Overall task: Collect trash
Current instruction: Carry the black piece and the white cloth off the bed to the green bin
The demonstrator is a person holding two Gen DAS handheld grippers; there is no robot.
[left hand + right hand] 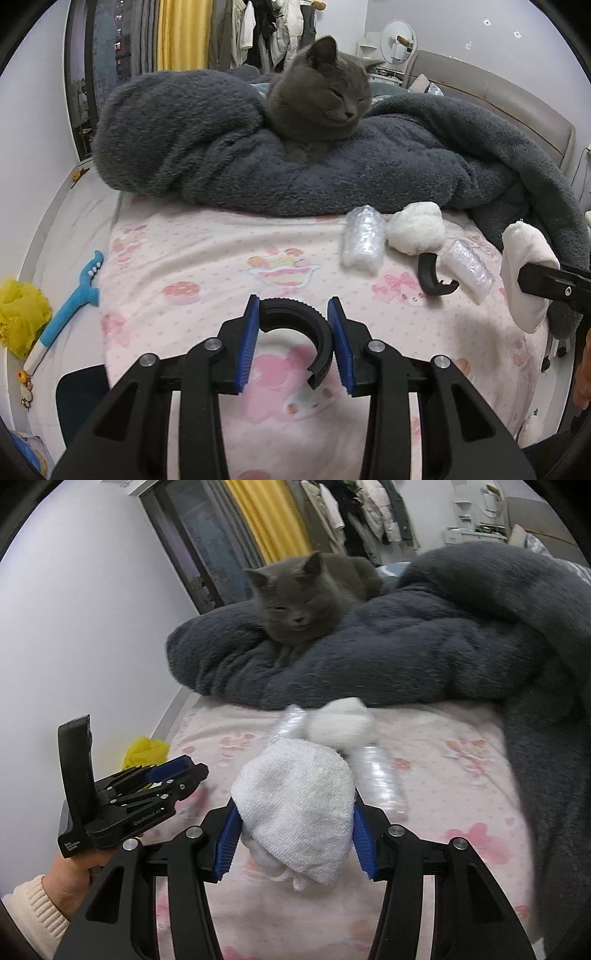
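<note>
Left wrist view is showing the left gripper (295,334) holding a black C-shaped ring (301,325) between its blue pads, jaws narrowed onto it, above the pink patterned bed sheet (207,266). Beyond that ring, toward the grey blanket (258,177), a bubble-wrap roll (362,240), a white wad (417,229), a second black curved piece (432,277) and another bubble-wrap roll (469,269) are lying on the sheet. A grey cat (321,99) is resting on the blanket. The right gripper (293,834) is clamping a white towel bundle (299,812), jaws half-spread around it, raised over the sheet.
</note>
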